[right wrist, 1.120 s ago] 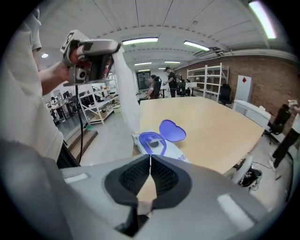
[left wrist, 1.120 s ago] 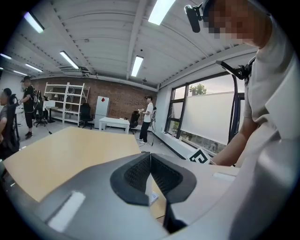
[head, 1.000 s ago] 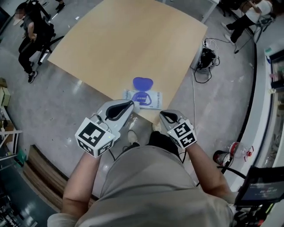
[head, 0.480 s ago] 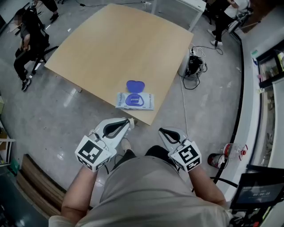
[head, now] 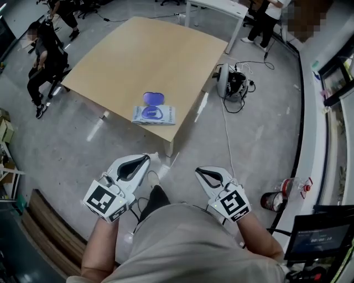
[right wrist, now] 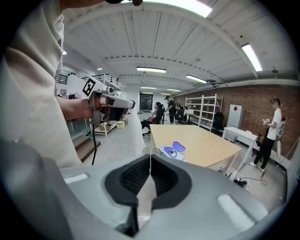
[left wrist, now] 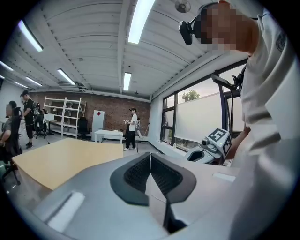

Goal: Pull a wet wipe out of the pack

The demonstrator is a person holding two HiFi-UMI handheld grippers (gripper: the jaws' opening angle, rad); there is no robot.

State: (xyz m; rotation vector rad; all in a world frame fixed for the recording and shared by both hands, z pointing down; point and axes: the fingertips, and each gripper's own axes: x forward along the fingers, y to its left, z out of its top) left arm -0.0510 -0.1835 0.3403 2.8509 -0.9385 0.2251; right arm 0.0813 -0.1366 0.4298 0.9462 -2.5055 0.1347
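Observation:
The wet wipe pack (head: pixel 153 114) lies near the front edge of the light wooden table (head: pixel 133 55), with its blue lid (head: pixel 153 98) flipped open behind it. Both grippers hang over the floor close to my body, well short of the table. My left gripper (head: pixel 147 158) is shut, its jaws meeting with nothing between them (left wrist: pixel 150 153). My right gripper (head: pixel 198 171) is shut too and points toward the table, where the pack (right wrist: pixel 171 151) shows small and far beyond its tips (right wrist: pixel 150 156).
A box with tangled cables (head: pixel 233 82) sits on the floor right of the table. Seated people (head: pixel 47 47) are at the far left, and a white table (head: pixel 221 6) stands behind. A bottle (head: pixel 290 188) and a monitor (head: pixel 321 235) are at my right.
I have backed away from the table. Both grippers, still shut, have drawn back from its front edge, and the pack now lies much farther from them.

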